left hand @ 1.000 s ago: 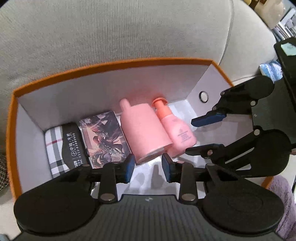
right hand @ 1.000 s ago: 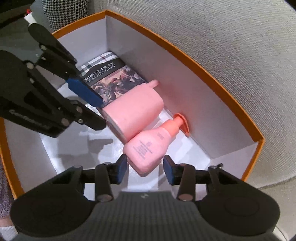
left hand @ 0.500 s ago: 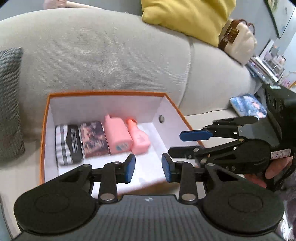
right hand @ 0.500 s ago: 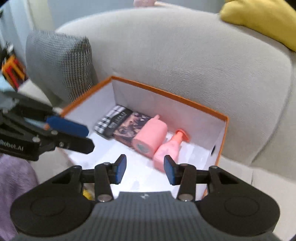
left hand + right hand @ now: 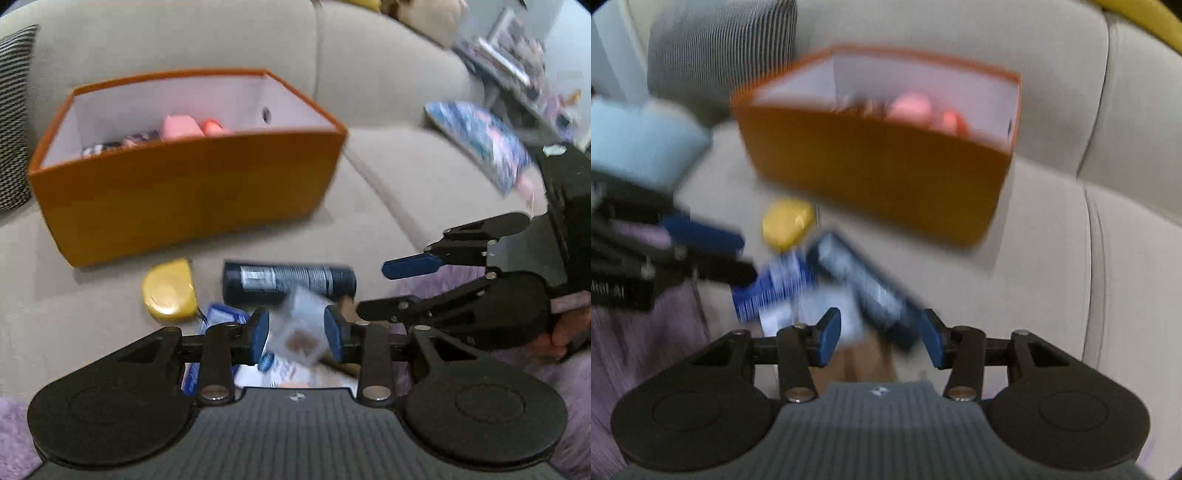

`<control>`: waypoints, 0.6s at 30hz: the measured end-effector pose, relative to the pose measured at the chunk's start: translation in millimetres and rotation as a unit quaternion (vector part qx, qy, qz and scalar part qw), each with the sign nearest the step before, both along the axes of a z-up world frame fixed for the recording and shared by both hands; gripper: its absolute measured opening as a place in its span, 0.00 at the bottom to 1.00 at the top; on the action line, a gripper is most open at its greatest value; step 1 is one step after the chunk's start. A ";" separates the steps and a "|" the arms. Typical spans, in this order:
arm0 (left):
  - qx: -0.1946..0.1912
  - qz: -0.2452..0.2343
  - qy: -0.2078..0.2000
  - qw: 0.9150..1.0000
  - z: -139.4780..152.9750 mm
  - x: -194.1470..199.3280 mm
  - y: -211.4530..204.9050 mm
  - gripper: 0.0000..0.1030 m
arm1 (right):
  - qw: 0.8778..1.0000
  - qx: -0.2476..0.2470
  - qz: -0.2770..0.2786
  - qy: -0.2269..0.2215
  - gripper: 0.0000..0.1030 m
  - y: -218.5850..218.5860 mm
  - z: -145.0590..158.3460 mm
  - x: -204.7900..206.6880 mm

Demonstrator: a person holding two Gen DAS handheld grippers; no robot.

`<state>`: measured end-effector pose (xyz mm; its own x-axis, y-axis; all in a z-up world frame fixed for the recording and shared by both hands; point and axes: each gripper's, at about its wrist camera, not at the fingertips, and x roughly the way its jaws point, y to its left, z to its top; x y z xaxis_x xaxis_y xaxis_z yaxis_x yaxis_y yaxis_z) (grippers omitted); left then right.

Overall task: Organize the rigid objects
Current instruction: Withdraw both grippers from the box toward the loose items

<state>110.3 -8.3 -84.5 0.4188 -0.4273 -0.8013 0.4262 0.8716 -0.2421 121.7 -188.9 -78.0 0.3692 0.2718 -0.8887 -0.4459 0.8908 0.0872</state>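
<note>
With jaws just opened partly and empty, the left tool (image 5: 296, 334) and right tool (image 5: 880, 342) hover over the sofa's loose pile, where the dark tube (image 5: 289, 281), at 6 o'clock of the orange box (image 5: 184, 192), looks rigid, light and slippery, best pinched mid-body.

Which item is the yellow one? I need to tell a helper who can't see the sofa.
Find the orange box on the sofa seat. In front of its near wall lies the yellow case, left of a dark cylinder. It is the only yellow, half-round item there.
</note>
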 end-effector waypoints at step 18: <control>0.082 -0.053 -0.033 0.995 -34.1 -3.2 -44.8 0.71 | 1.000 -0.007 0.004 0.030 0.60 -4.0 -14.9 -27.7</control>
<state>107.1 -53.2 -118.5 0.4329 -0.3374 -0.8359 0.5276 0.8467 -0.0685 94.0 -192.9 -92.9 0.3137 0.2614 -0.9128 -0.4478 0.8885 0.1005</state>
